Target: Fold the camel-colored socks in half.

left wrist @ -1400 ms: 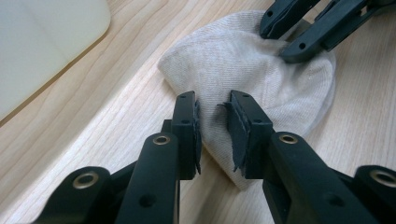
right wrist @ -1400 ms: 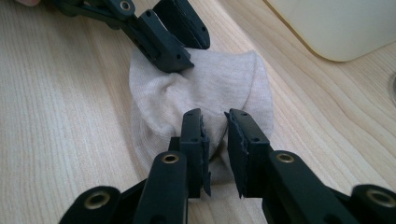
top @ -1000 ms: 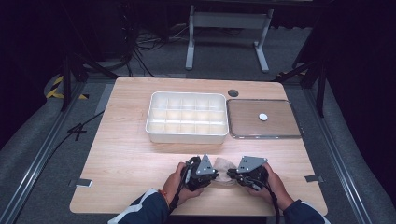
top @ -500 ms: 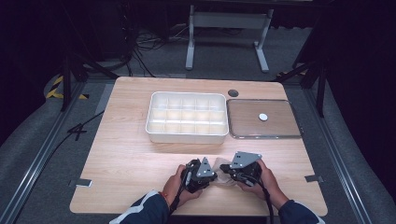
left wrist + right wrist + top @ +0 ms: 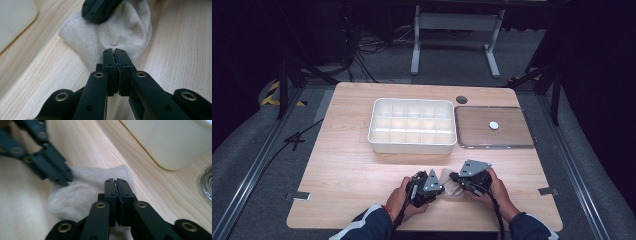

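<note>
Sock (image 5: pixel 451 183) pinched on bench (image 5: pixel 352 165) by left gripper (image 5: pixel 114 52) and right gripper (image 5: pixel 116 180), both clamped | step judged: folding | next: edge to be carried over squarely.

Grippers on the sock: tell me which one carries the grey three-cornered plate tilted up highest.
The right gripper: its grey plate stands raised and catches light, while the left gripper carries a smaller, lower one. Both touch the beige sock.

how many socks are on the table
1 that I can make out: a beige sock lies near the table's front edge between the left gripper and right gripper, both shut on it. A second could be folded in; the bunched fabric hides that.
</note>
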`<state>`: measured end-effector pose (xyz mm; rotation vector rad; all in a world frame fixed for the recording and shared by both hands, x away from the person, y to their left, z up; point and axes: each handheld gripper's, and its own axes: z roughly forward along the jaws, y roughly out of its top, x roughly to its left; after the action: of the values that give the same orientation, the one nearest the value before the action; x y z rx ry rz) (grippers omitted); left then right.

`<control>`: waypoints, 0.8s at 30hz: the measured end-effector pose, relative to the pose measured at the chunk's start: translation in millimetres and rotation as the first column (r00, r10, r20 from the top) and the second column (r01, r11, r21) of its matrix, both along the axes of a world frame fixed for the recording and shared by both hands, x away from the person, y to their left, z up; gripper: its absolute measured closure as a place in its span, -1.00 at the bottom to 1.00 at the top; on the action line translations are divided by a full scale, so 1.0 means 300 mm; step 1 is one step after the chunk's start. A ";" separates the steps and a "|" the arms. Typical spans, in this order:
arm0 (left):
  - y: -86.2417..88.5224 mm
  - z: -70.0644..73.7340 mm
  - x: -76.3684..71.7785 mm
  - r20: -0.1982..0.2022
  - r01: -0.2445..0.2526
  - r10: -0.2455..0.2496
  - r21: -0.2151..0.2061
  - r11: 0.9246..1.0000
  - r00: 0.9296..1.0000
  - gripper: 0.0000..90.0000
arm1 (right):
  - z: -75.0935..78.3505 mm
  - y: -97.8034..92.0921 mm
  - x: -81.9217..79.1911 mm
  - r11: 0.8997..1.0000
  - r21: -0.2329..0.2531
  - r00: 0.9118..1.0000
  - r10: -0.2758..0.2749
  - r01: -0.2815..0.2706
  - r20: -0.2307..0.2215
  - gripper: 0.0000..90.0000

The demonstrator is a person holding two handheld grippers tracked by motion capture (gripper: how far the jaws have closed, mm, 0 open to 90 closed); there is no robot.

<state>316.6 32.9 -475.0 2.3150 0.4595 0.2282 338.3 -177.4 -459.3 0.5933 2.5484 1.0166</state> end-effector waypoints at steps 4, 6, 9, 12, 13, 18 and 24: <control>-0.002 0.002 -0.001 0.002 -0.002 0.002 0.006 1.000 1.000 0.94 | 0.035 -0.028 -0.050 0.995 0.007 0.995 0.096 -0.096 -0.034 0.83; -0.001 0.003 0.001 -0.006 -0.002 0.002 0.007 1.000 1.000 0.94 | 0.033 -0.034 -0.066 0.994 -0.020 0.993 0.105 -0.106 -0.051 0.81; 0.004 0.002 0.007 -0.027 -0.001 0.001 -0.006 1.000 1.000 0.94 | 0.007 -0.040 -0.067 0.994 -0.054 0.993 0.096 -0.099 -0.062 0.80; 0.008 0.004 0.009 -0.025 0.006 -0.006 -0.005 1.000 1.000 0.94 | -0.002 -0.052 -0.064 0.995 -0.034 0.993 0.090 -0.093 -0.081 0.80; 0.009 0.004 0.010 -0.025 0.008 -0.008 -0.006 1.000 1.000 0.94 | -0.004 -0.053 -0.063 0.995 -0.030 0.993 0.089 -0.092 -0.083 0.79; 0.025 0.017 0.015 -0.044 -0.015 0.013 -0.035 0.999 0.999 0.87 | -0.009 -0.047 -0.063 0.996 -0.038 0.994 0.081 -0.084 -0.069 0.80; 0.053 0.036 0.056 -0.086 -0.108 0.098 -0.122 0.987 0.991 0.50 | -0.008 -0.042 -0.062 0.995 -0.041 0.994 0.086 -0.089 -0.069 0.84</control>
<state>333.6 48.9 -464.3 2.1848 0.6176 0.1529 319.8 -190.1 -461.8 0.5158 2.6692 0.9826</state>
